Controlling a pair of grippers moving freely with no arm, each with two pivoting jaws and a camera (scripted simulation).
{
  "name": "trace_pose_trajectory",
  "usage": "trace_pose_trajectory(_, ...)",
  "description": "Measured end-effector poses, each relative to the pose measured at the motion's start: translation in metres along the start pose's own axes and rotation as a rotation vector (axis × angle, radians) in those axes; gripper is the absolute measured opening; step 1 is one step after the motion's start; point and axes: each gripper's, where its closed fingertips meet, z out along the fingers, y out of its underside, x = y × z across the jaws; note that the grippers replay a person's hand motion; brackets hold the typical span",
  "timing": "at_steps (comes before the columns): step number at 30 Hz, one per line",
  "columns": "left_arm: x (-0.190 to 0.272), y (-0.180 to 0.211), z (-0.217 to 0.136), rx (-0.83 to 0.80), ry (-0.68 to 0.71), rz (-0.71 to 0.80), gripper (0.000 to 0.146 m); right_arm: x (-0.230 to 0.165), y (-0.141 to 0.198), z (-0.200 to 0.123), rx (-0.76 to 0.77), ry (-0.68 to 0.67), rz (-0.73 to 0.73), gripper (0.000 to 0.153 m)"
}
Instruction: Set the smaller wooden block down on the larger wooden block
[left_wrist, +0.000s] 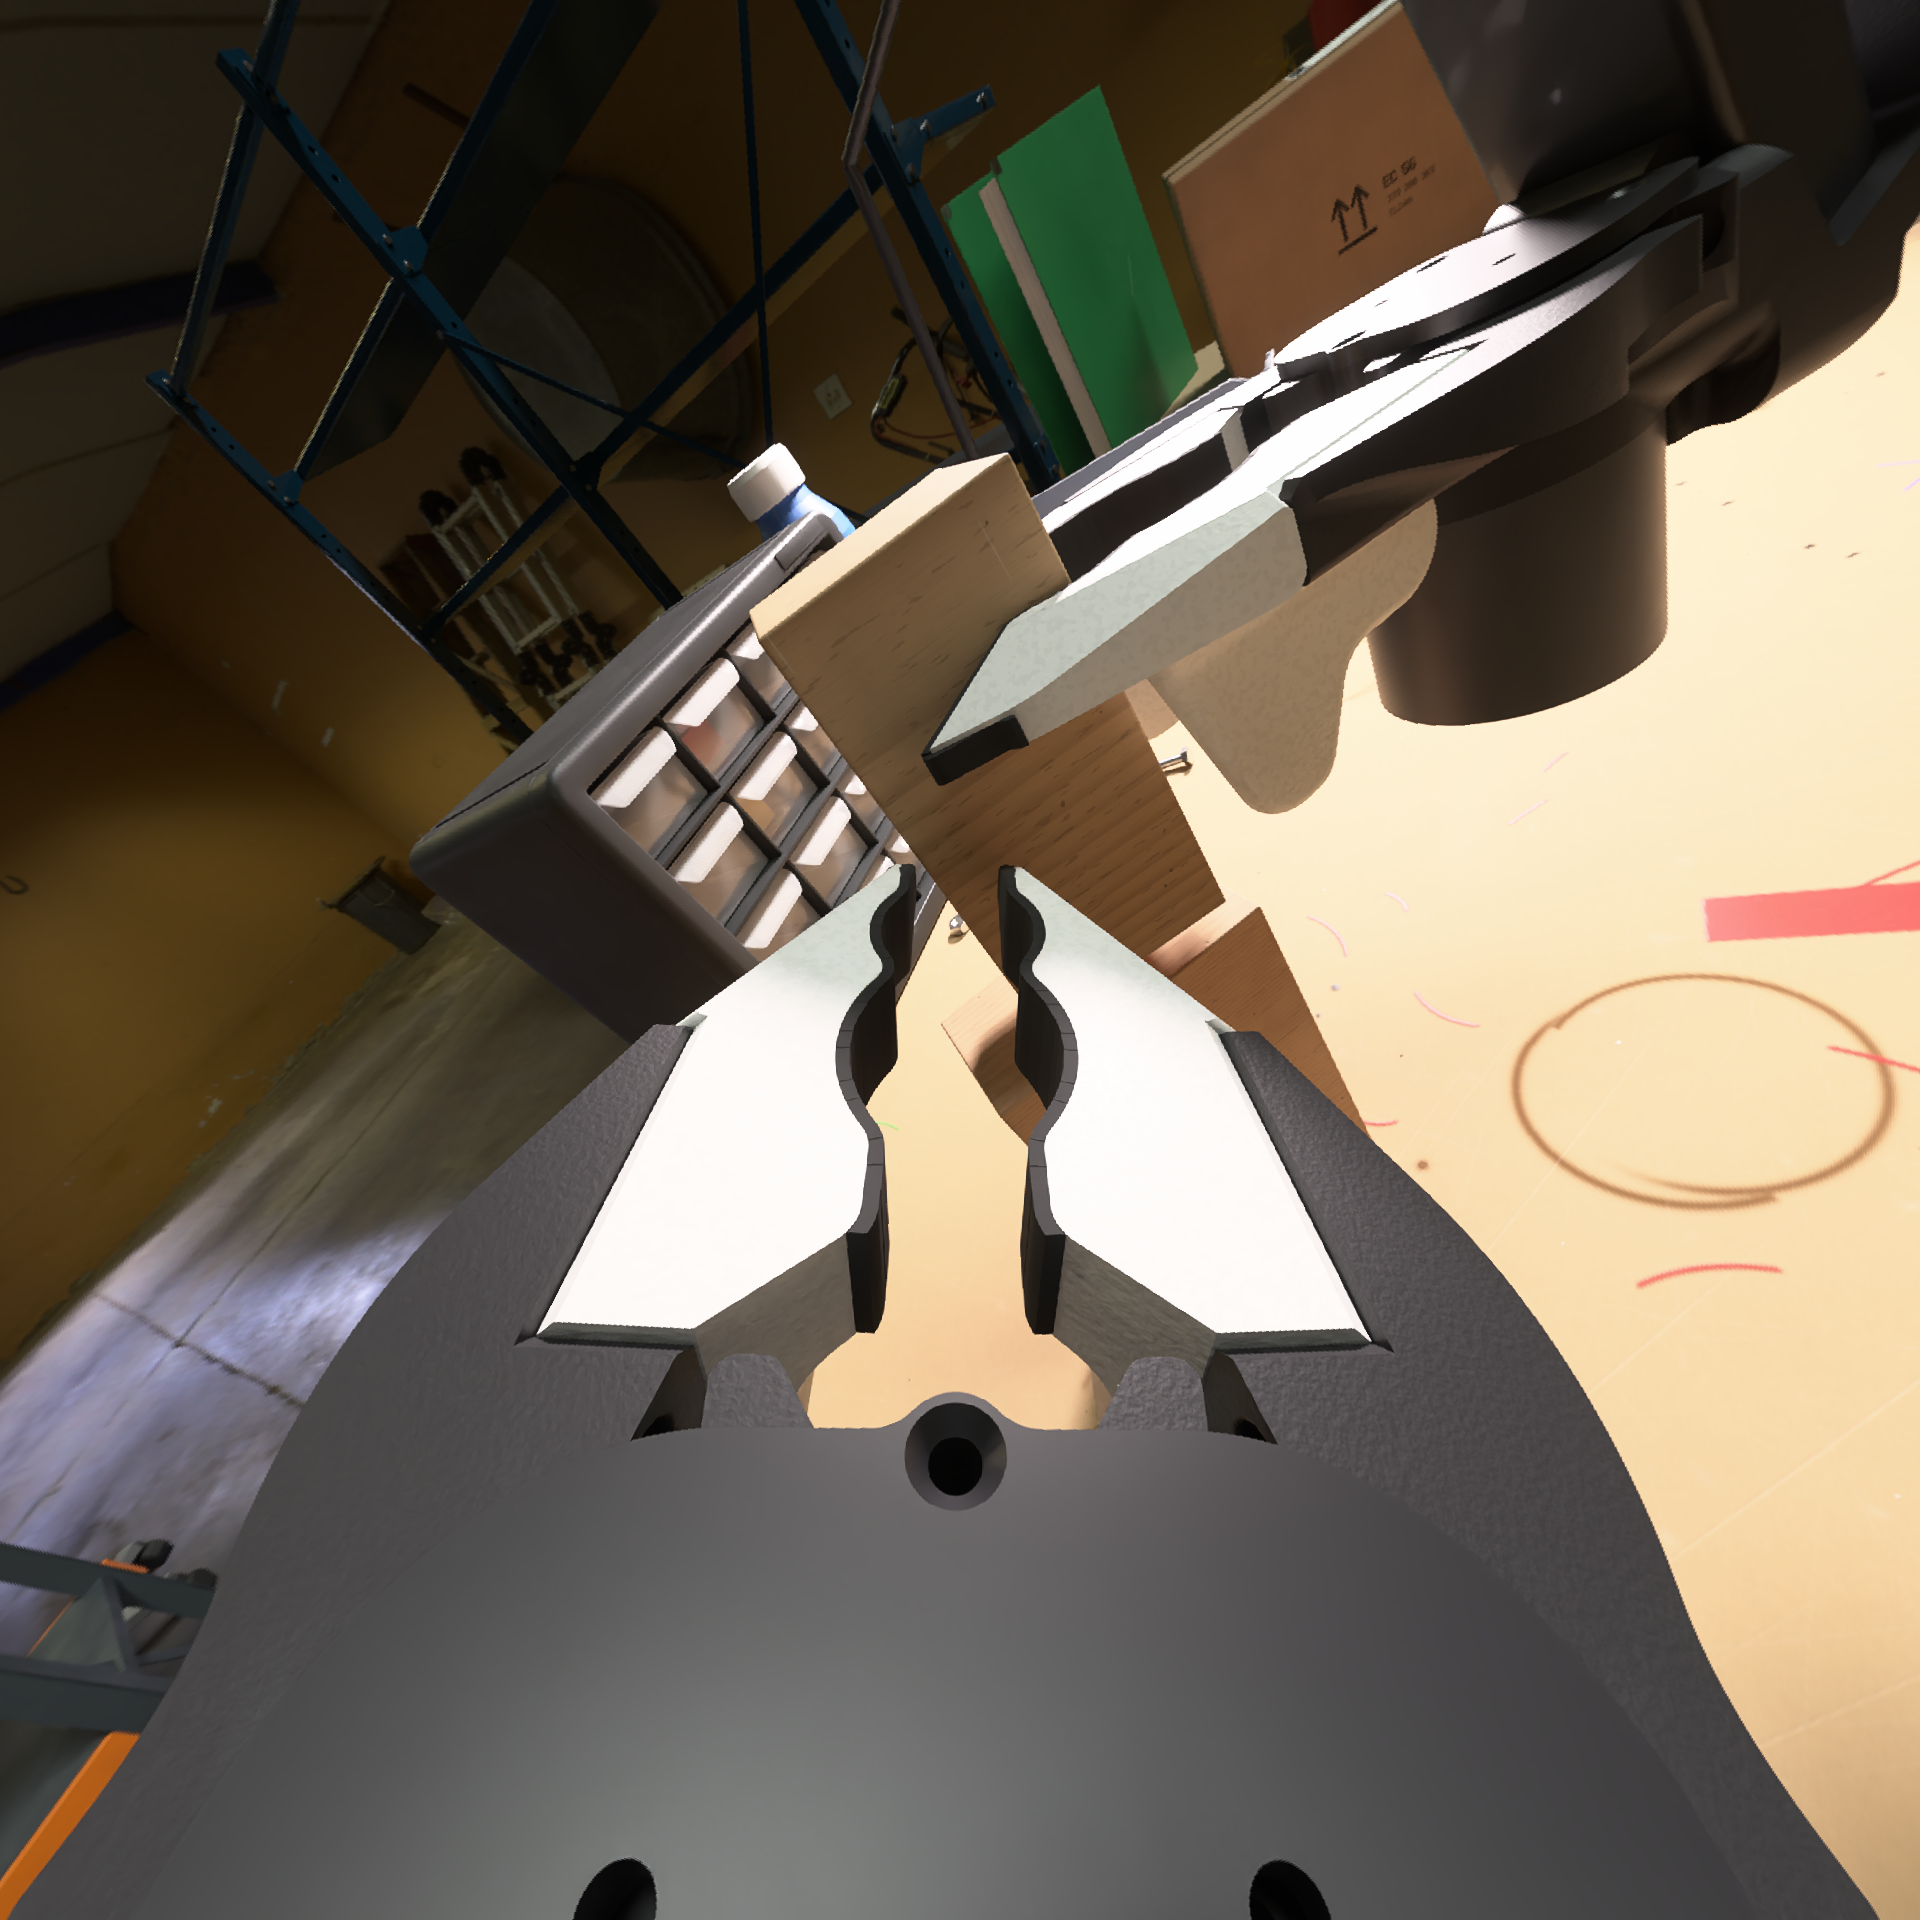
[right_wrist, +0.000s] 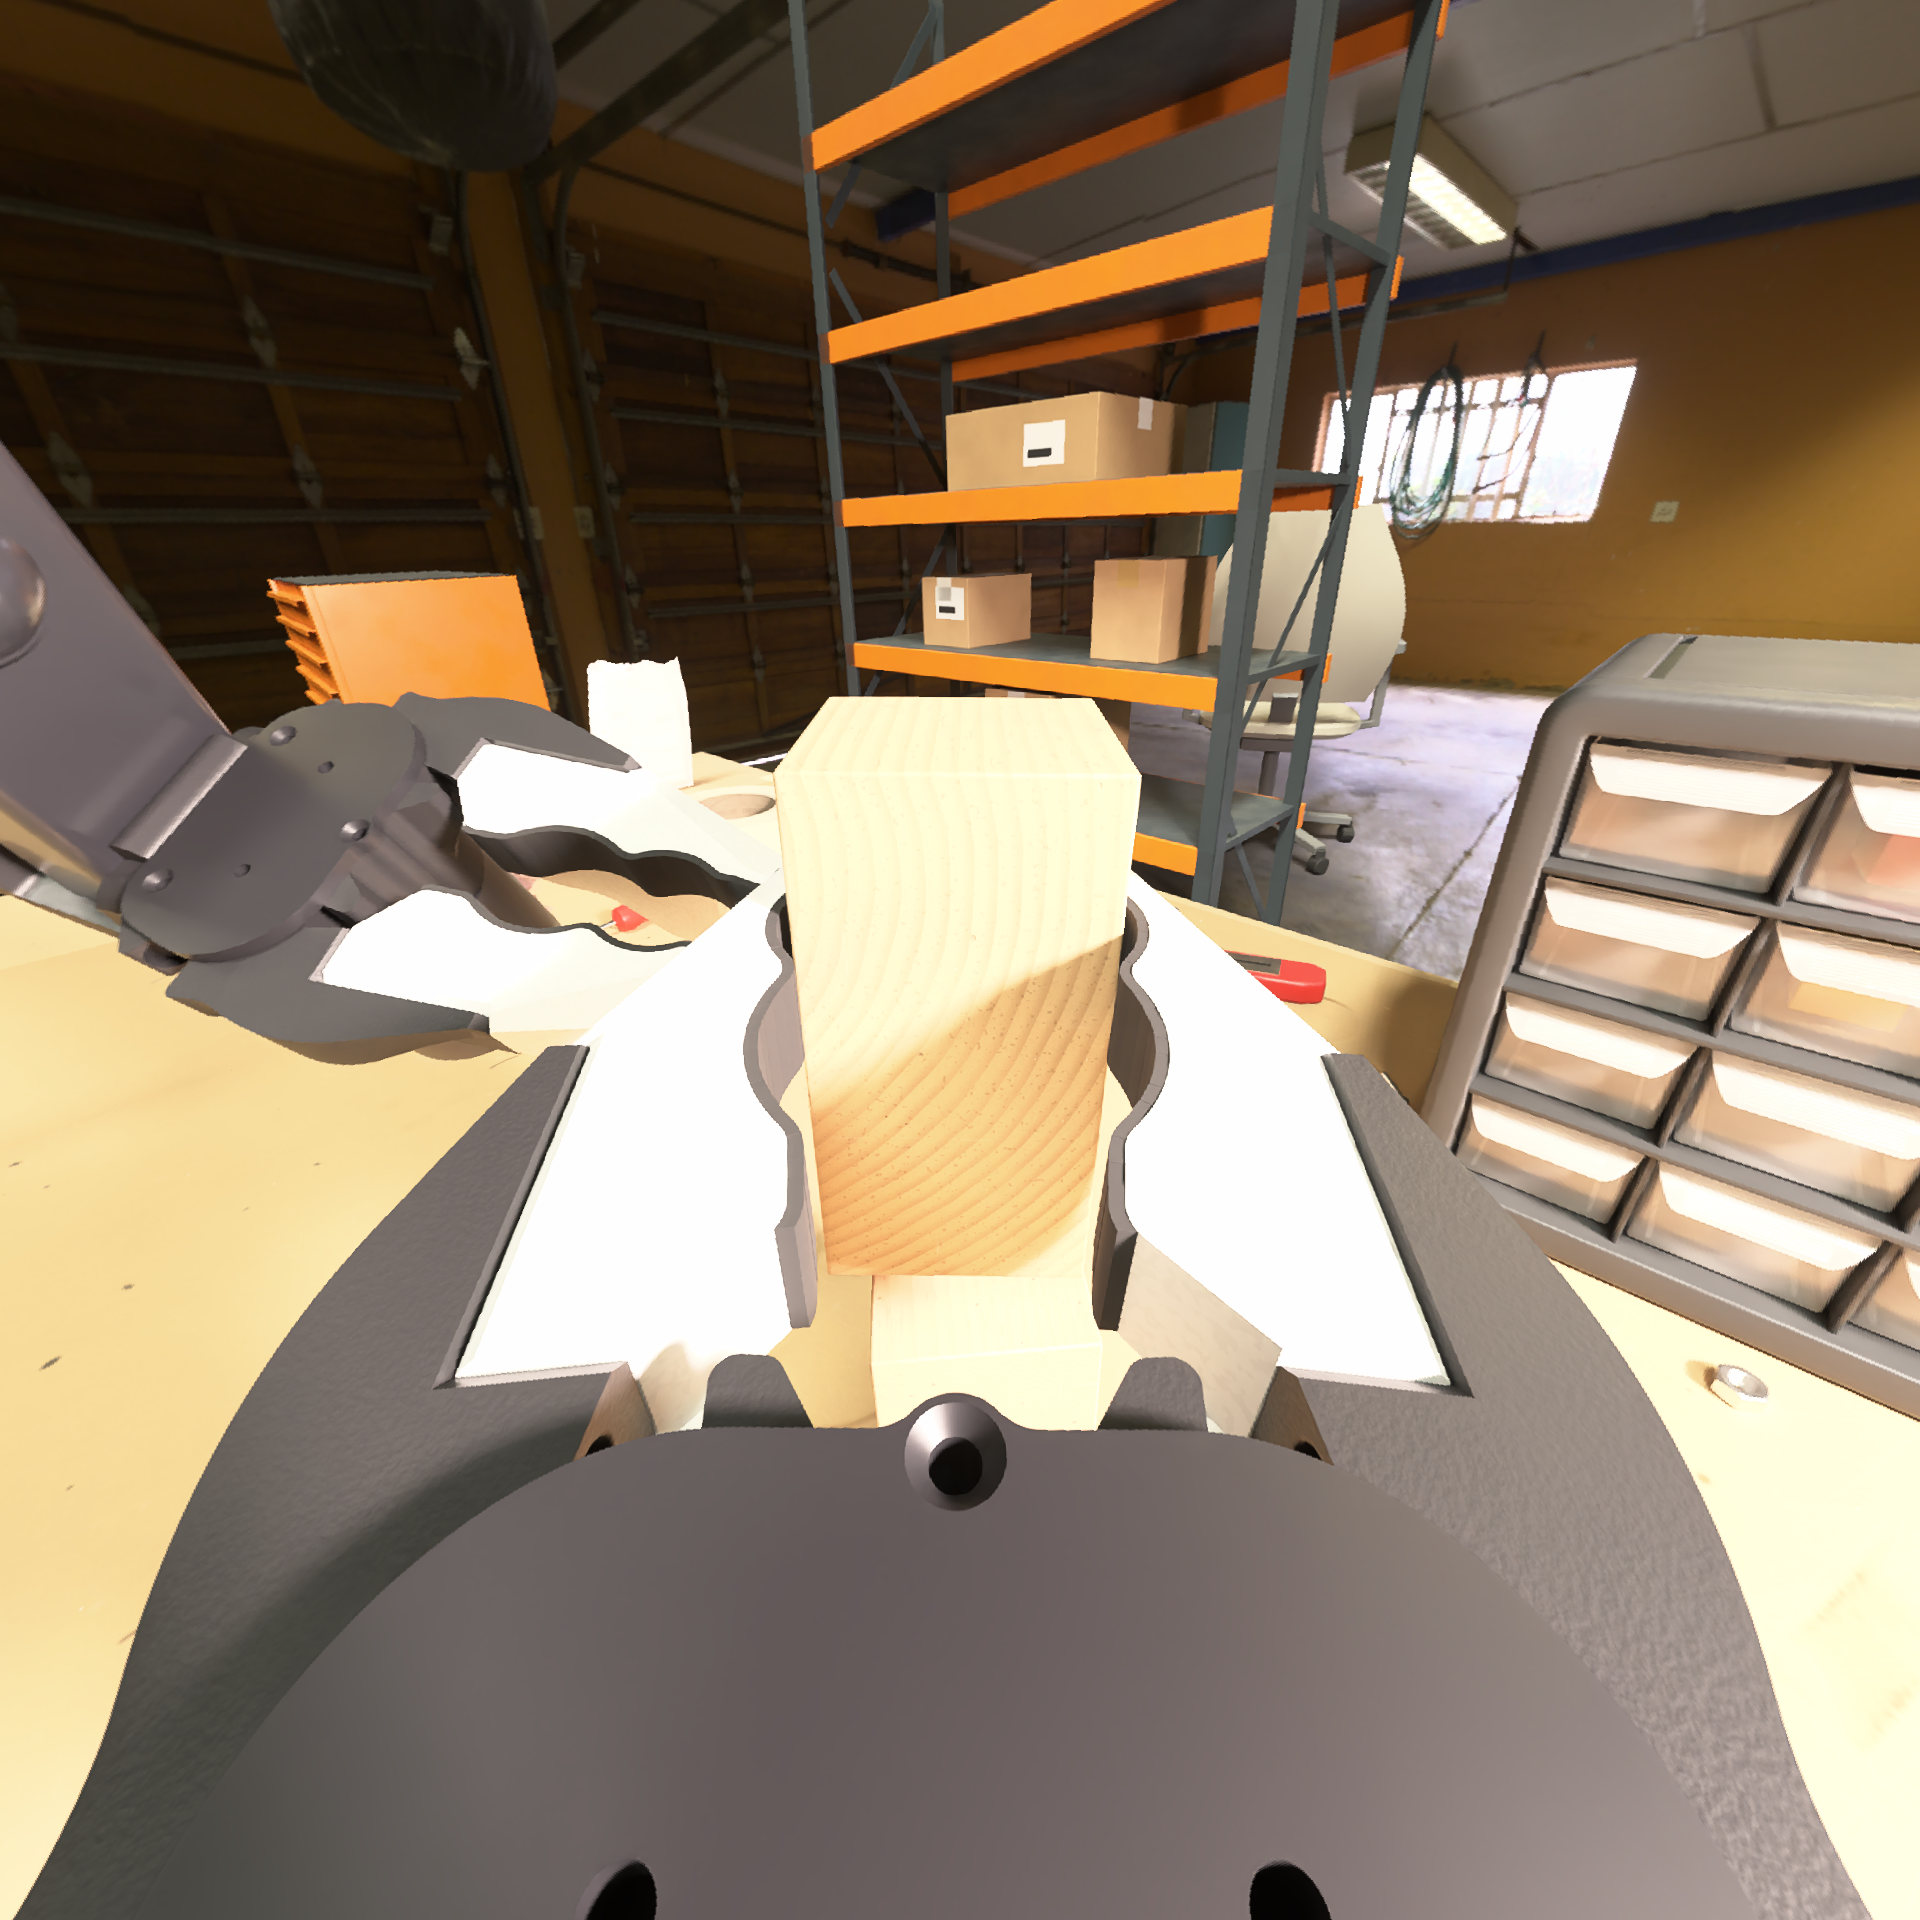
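Note:
My right gripper (right_wrist: 956, 914) is shut on a pale wooden block (right_wrist: 956, 987) and holds it on end over the table (right_wrist: 208, 1195). A second wooden block (right_wrist: 987, 1340) lies right under it; I cannot tell if they touch. In the left wrist view the held block (left_wrist: 862, 675) is in the right gripper (left_wrist: 914, 675), just above the lower block (left_wrist: 1257, 987). My left gripper (left_wrist: 956, 883) is open a narrow way and empty, its fingertips close beside the two blocks. It also shows in the right wrist view (right_wrist: 644, 894) at the left.
A grey drawer cabinet (right_wrist: 1714, 987) stands on the table to the right of the blocks; it also shows in the left wrist view (left_wrist: 675, 790). A red tool (right_wrist: 1288, 977) and a small nut (right_wrist: 1735, 1382) lie near it. A white-capped bottle (left_wrist: 779, 488) stands behind the cabinet.

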Motion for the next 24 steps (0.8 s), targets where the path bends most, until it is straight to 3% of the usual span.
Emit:
trace_pose_trajectory(11,0.001,0.004,0.000,-0.036,0.016,-0.011,0.015,0.000,0.003,0.000,-0.014,0.007,0.031,0.058)
trace_pose_trajectory(16,-0.001,0.003,-0.001,-0.060,0.036,-0.085,0.015,0.002,0.008,0.003,0.001,-0.075,0.152,0.058)
trace_pose_trajectory(24,-0.001,0.008,-0.001,-0.100,0.058,-0.147,0.015,0.003,0.015,0.006,-0.081,0.016,-0.078,0.058)
